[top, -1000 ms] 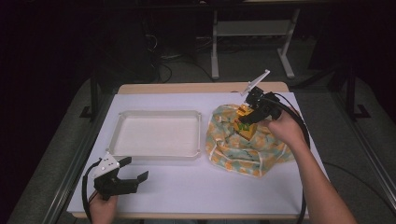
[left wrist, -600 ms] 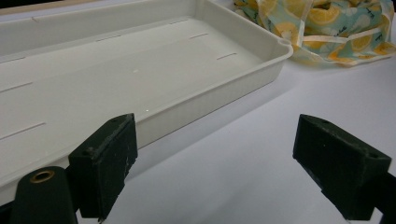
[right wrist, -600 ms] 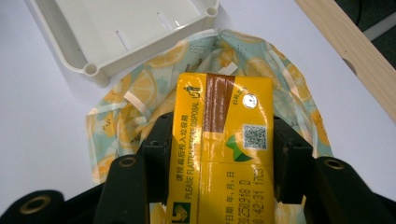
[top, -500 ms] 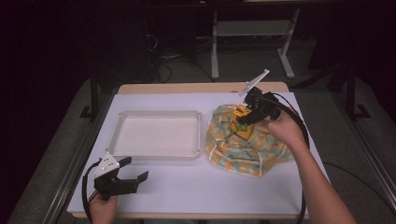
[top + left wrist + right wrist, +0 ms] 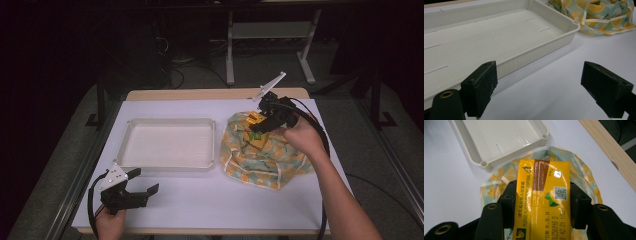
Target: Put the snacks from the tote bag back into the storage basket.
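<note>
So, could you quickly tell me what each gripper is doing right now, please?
Left gripper: open, holding nothing.
Right gripper: closed on the yellow carton.

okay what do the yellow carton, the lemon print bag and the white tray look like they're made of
Yellow carton: looks like coated paperboard, slightly glossy, with sharp folds, printed text and a foil-like straw-hole seal.
Lemon-print bag: seems a soft fabric or thin woven material, matte, crumpled, with pale tape-like straps.
White tray: probably moulded plastic, smooth and semi-matte, with rounded corners and moulded slots.

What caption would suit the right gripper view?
Hand-held gripper clamps a yellow drink carton above a lemon-print bag, beside a white tray.
</note>
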The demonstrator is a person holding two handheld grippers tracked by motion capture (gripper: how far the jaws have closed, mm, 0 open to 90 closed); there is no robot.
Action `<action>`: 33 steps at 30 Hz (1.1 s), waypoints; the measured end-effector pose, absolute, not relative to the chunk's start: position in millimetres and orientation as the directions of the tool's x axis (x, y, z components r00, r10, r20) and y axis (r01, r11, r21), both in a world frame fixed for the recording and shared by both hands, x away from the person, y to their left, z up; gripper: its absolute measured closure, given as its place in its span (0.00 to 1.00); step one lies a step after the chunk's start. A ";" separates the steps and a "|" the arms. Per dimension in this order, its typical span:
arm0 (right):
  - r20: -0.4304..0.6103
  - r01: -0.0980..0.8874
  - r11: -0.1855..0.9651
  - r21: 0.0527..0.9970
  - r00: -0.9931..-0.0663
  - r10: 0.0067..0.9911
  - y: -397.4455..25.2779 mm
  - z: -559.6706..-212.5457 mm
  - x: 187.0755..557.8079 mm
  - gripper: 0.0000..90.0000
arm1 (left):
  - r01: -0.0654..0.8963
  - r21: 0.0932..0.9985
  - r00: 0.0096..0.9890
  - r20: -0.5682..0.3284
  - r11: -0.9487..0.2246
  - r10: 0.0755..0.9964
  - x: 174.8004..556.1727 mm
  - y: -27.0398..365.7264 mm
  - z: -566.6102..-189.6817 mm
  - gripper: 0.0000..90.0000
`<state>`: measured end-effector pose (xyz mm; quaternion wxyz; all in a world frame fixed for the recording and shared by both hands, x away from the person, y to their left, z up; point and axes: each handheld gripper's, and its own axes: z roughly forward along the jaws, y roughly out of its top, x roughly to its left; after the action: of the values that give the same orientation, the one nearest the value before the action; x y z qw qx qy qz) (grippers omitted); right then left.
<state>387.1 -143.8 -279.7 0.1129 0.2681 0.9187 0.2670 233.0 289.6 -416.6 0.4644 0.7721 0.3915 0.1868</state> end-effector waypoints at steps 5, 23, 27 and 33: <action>-0.061 0.413 0.719 0.559 -0.845 0.532 -137.8 -275.0 385.7 0.56 | 0.431 0.863 0.626 -0.074 -0.265 0.777 233.0 289.7 -416.5 0.15; -0.049 0.340 0.743 0.576 -0.894 0.446 -117.6 -268.5 383.0 0.56 | 0.429 0.865 0.626 -0.077 -0.260 0.776 232.8 290.2 -416.0 0.15; -0.038 0.331 0.745 0.579 -0.902 0.430 -111.9 -267.4 382.1 0.56 | 0.429 0.865 0.625 -0.077 -0.260 0.777 232.7 290.3 -415.9 0.15; -0.034 0.307 0.750 0.586 -0.915 0.401 -104.8 -268.0 381.5 0.56 | 0.428 0.866 0.627 -0.078 -0.259 0.775 232.3 290.2 -415.9 0.15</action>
<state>381.5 -104.8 -268.0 0.0790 0.1900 0.9321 0.2980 232.3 290.2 -415.9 0.4674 0.7713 0.3901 0.1859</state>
